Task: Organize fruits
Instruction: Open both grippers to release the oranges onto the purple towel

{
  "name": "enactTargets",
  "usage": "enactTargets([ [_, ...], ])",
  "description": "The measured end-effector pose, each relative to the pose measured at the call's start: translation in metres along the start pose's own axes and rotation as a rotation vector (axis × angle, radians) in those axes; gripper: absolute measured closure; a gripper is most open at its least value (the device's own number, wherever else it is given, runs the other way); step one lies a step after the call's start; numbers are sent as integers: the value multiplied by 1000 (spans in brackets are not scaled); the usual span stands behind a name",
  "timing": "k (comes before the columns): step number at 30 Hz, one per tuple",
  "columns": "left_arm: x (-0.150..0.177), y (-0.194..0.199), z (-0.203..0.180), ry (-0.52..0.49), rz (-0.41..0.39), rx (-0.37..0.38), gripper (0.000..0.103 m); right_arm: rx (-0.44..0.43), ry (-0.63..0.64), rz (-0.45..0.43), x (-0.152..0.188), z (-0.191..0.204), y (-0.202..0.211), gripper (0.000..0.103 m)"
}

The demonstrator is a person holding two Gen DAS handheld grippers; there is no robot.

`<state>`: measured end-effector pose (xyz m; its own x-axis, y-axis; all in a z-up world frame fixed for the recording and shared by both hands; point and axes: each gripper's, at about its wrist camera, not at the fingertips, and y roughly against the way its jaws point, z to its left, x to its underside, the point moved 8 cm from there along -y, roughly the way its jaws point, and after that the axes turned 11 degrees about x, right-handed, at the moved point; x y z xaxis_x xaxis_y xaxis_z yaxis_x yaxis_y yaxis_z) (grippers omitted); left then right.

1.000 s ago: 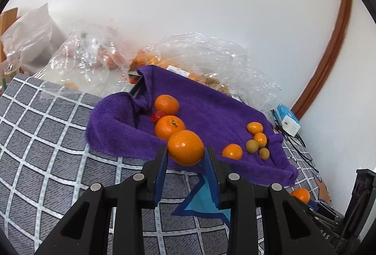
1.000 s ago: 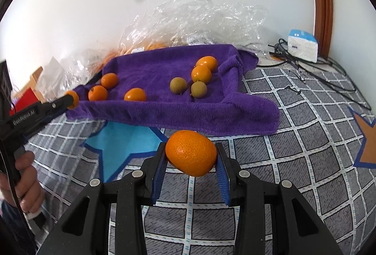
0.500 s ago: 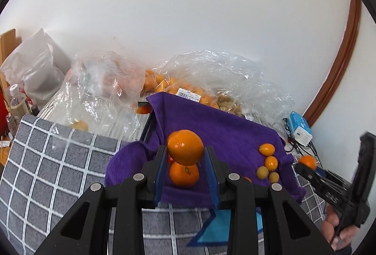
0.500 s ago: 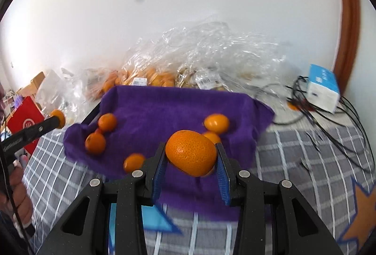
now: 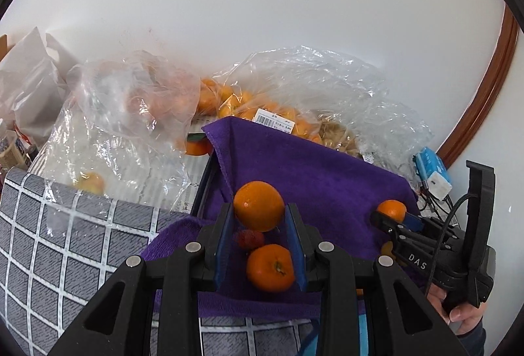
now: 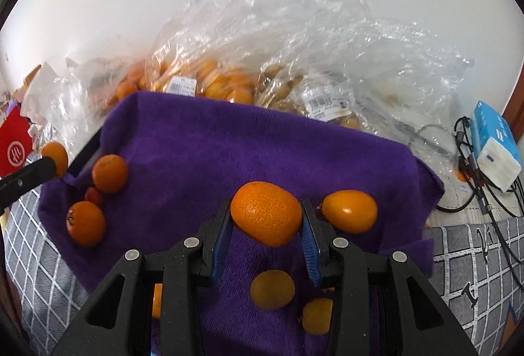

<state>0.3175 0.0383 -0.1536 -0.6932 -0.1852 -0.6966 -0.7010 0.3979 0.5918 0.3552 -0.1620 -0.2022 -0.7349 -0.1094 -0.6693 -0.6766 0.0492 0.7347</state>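
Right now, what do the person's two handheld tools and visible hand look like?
Both the left tool and right tool are matte black plastic with blue finger pads and silver rivets. The right one carries white "DAS" lettering and a black cable; a bare hand in a dark sleeve grips it.

Home room: white wall (image 5: 262, 28), wooden door frame (image 5: 484, 87), patterned cloth (image 5: 49, 241), grocery bags (image 6: 294, 61) of fruit, tissue box (image 6: 496, 146), cables (image 6: 471, 185).

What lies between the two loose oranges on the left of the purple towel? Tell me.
A small red fruit sits between the upper orange and the lower orange on the purple towel, seen in the right wrist view.
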Motion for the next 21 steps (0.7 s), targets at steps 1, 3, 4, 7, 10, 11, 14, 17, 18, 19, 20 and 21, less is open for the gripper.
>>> enactTargets([
  [1,0,-2,0,0,3,2,73,4,2,6,1,0,-3,64],
  [3,0,-7,-3,-6,9,5,73,13,4,15,2,0,-7,64],
  [4,0,-8,-4,-11,13,5,73,14,2,18,3,-1,-9,64],
  [7,0,-15,-10,-25,25,10,73,-10,-12,37,6,-3,-12,63],
  [10,0,-22,-15,-27,40,16,73,-12,-3,35,6,-3,-8,52],
  [11,0,-25,-17,-30,47,14,73,0,5,23,5,-5,-3,51],
  [14,2,-34,-26,-54,80,14,73,3,15,-6,4,-10,13,48],
  [17,5,-39,-33,-70,104,8,73,17,5,-41,3,-19,32,46],
  [18,6,-42,-36,-72,116,2,73,23,-3,-52,4,-24,39,46],
  [19,7,-45,-37,-71,125,-5,73,29,-11,-56,5,-28,43,46],
  [20,9,-48,-38,-68,133,-14,73,39,-26,-59,8,-34,48,46],
  [21,10,-51,-40,-68,141,-15,73,42,-36,-59,9,-37,49,46],
])
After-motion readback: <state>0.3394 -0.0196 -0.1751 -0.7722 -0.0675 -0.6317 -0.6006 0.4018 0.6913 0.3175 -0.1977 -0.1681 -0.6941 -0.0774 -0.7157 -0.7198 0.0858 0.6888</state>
